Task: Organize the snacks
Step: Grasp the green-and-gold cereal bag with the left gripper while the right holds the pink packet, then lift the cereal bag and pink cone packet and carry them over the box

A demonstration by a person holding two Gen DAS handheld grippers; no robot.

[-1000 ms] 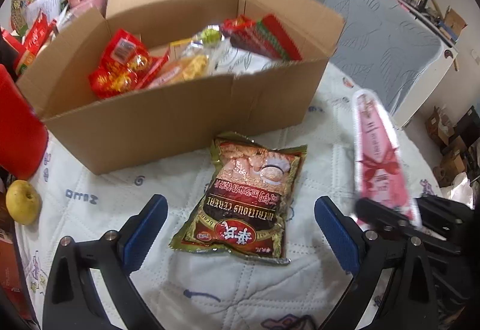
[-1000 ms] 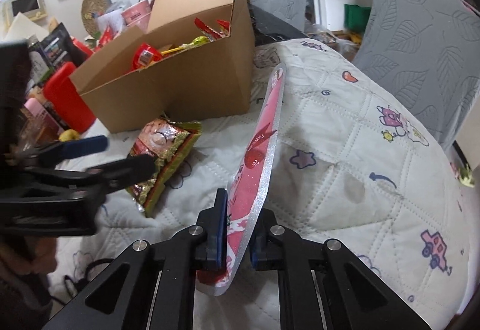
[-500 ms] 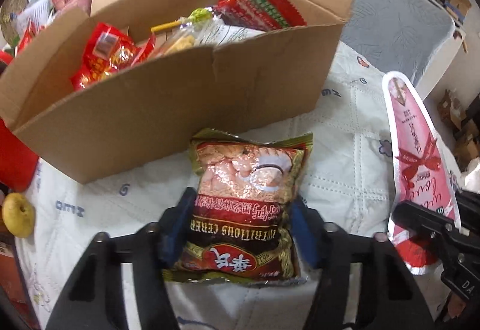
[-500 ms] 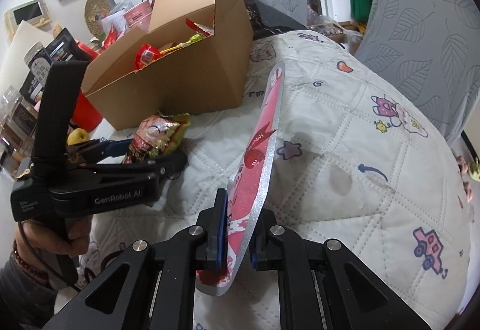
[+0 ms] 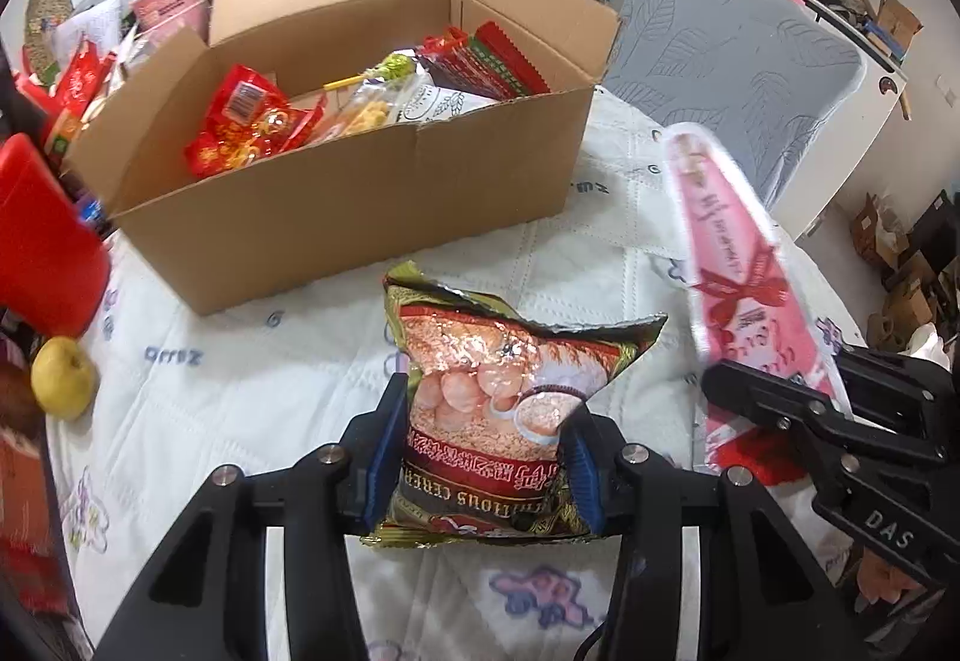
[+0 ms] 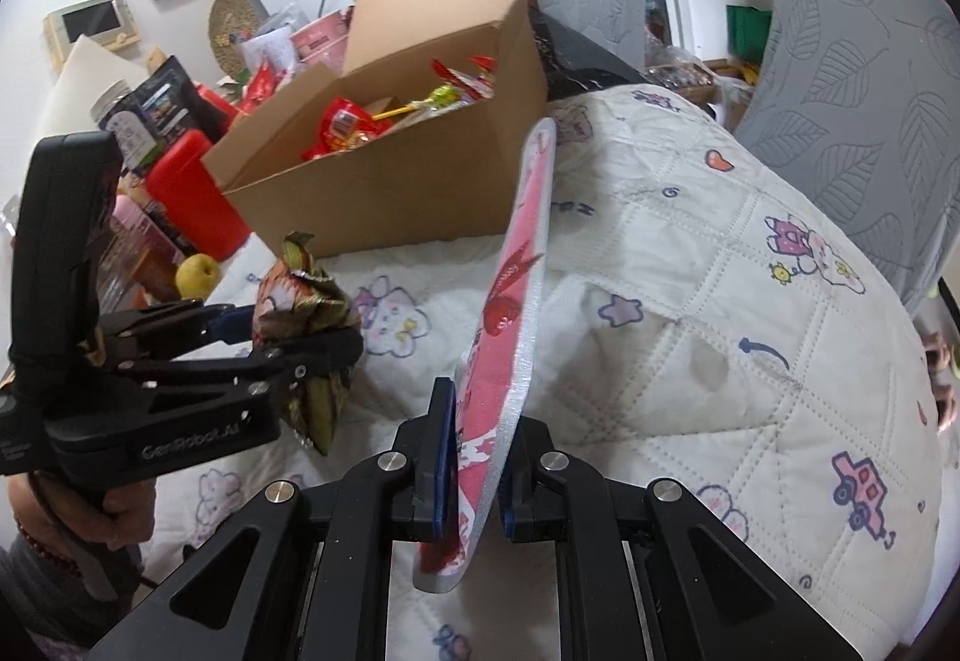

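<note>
My left gripper [image 5: 480, 457] is shut on a gold and red cereal bag [image 5: 498, 391] and holds it lifted off the quilted table cover [image 5: 240, 379]; the bag also shows crumpled in the right wrist view [image 6: 300, 295]. My right gripper [image 6: 471, 457] is shut on a long flat pink packet [image 6: 516, 289], held edge-up; the packet also shows in the left wrist view [image 5: 738, 271]. An open cardboard box [image 5: 360, 193] with several snack packs stands behind both; it also shows in the right wrist view [image 6: 408, 181].
A yellow apple [image 5: 63, 376] and a red container [image 5: 42, 247] sit left of the box. Grey leaf-pattern chair backs [image 6: 858, 78] stand at the table's far side. Cluttered shelves and packets lie behind the box.
My left gripper closed on the cereal bag and lifted it off the table. My right gripper kept its hold on the pink packet and barely moved.
</note>
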